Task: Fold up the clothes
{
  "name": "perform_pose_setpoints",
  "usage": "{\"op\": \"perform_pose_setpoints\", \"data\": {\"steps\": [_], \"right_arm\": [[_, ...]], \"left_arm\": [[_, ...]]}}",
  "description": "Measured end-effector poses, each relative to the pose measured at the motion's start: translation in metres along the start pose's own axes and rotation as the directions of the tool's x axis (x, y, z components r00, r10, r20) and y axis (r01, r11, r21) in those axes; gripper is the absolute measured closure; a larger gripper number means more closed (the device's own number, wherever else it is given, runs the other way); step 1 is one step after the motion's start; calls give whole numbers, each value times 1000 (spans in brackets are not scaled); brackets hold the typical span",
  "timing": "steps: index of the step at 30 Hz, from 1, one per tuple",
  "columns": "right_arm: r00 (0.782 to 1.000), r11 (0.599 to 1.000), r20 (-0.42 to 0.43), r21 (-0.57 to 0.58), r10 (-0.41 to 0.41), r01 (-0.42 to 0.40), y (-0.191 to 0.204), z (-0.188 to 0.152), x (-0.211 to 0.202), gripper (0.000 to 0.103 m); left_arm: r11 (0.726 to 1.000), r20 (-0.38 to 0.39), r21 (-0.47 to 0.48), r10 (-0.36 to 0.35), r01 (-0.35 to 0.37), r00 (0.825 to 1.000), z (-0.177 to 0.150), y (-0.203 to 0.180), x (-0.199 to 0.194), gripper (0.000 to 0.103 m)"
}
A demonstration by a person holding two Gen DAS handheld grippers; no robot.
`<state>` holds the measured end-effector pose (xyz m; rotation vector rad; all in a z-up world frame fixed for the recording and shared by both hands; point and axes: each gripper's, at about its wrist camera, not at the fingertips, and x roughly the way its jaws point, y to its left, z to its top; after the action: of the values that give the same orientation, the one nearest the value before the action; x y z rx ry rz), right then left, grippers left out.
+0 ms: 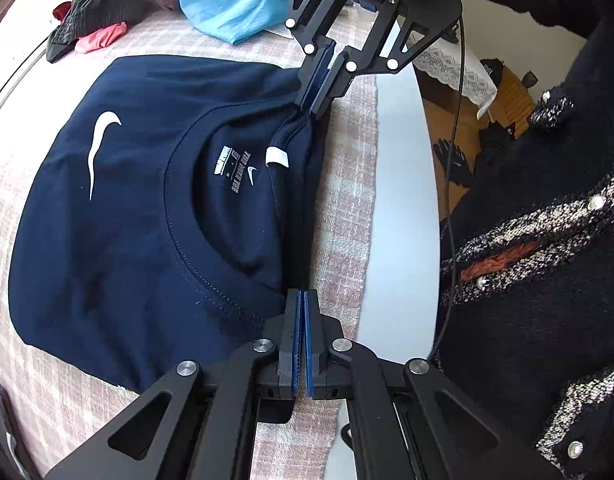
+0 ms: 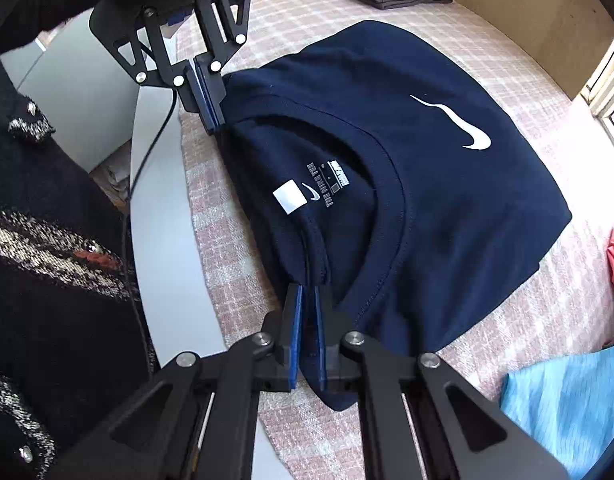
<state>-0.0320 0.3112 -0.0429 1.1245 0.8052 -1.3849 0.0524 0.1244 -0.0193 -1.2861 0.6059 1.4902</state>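
1. I note a pink-and-white checked cloth (image 2: 527, 60) covering the work surface.
2. White table edge (image 1: 403, 208) runs at 3 o'clock in my left view.
3. Wooden panel wall (image 2: 519, 4) stands at 1 o'clock, right view.
4. Daylight enters by a window frame (image 2: 607, 92) at 2 o'clock.

Navy tee (image 1: 147, 216) – white swoosh logo (image 1: 101, 148) on chest, no wording w/ it. Inside neck, printed label (image 2: 327, 184) reads "THE NIKE TEE" beside a small swoosh; smaller block of print next to it too tiny to read. White tab (image 2: 290, 196) at collar – blank.
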Motion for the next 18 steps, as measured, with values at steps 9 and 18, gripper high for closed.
{"op": "perform_pose_setpoints", "data": {"steps": [9, 18], "right_arm": [[1000, 999, 25, 52, 11, -12, -12, -5, 2, 96], [1000, 999, 10, 39, 26, -26, -11, -2, 14, 96]], "left_arm": [[973, -42, 179, 154, -144, 987, -3, -26, 12, 67], [978, -59, 139, 163, -154, 985, -6, -1, 16, 96]]}}
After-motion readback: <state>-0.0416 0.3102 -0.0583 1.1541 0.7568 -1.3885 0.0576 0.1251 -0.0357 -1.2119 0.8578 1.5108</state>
